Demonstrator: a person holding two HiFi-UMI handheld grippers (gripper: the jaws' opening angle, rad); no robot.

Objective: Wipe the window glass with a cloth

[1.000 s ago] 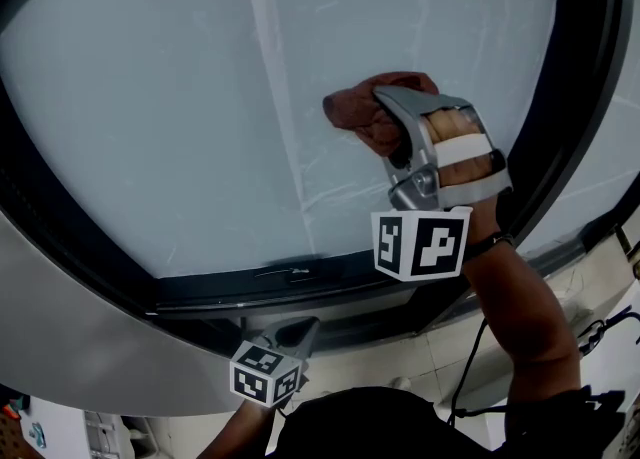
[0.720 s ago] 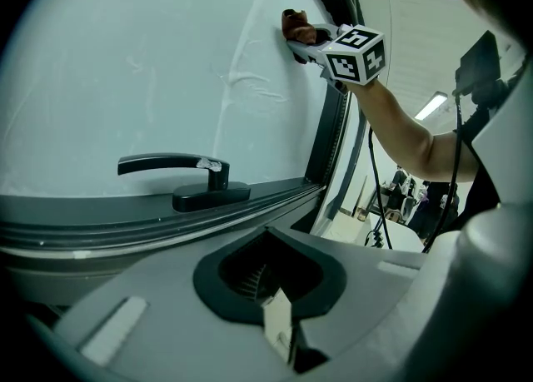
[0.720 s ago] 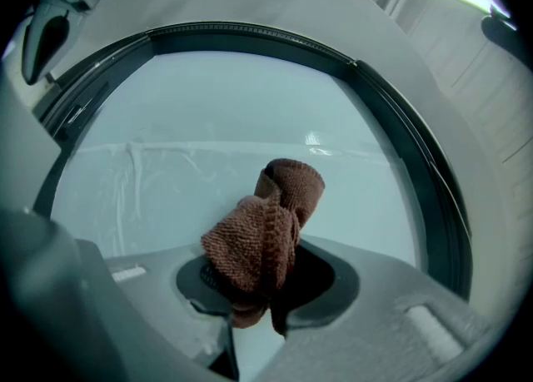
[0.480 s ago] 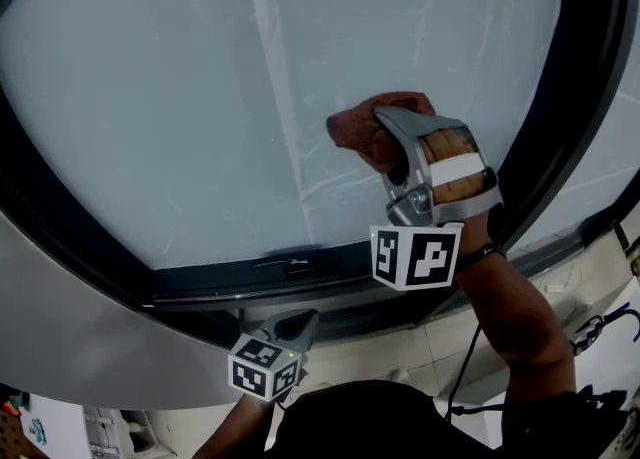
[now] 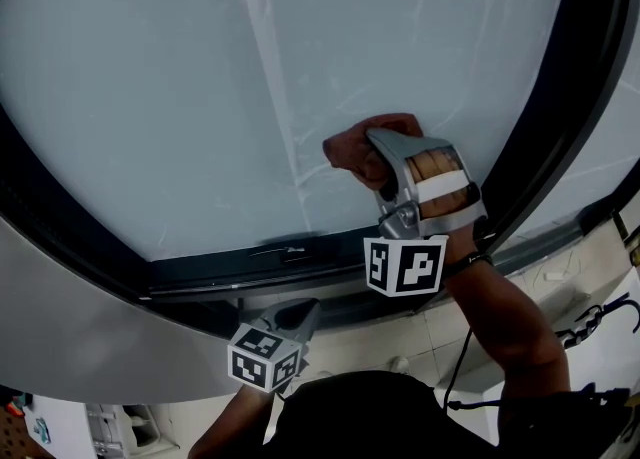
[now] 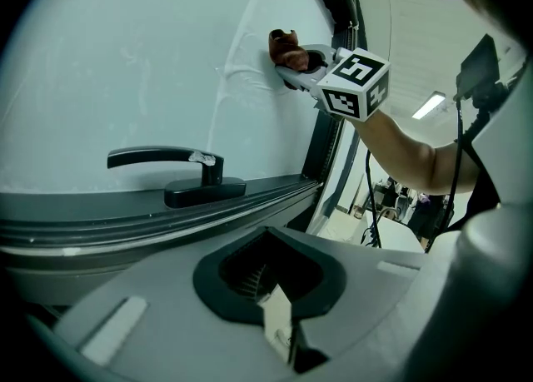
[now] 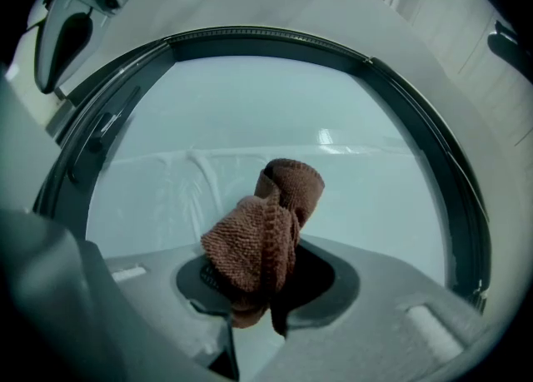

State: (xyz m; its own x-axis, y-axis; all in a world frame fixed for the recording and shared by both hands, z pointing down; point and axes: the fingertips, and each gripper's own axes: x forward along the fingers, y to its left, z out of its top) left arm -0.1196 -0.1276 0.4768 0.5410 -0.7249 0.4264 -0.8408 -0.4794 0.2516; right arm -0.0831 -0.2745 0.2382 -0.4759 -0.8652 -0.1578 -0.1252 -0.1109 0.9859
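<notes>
right tool point(image 5: 372, 159) is clamped on a brown cloth point(image 5: 348, 145), bunched up & pressed vs the window glass point(image 5: 150, 87), low on the pane, near the dark frame point(image 5: 562, 87) at right (faint streaks on the glass just beside it). in the right tool's own view the cloth wad sticks out past the jaws. left tool point(image 5: 298, 315) hangs lower, below the bottom rail, apart from the glass, jaws together w/ nothing between. its view shows a black window handle point(image 6: 166, 158) lying level on the rail.
</notes>
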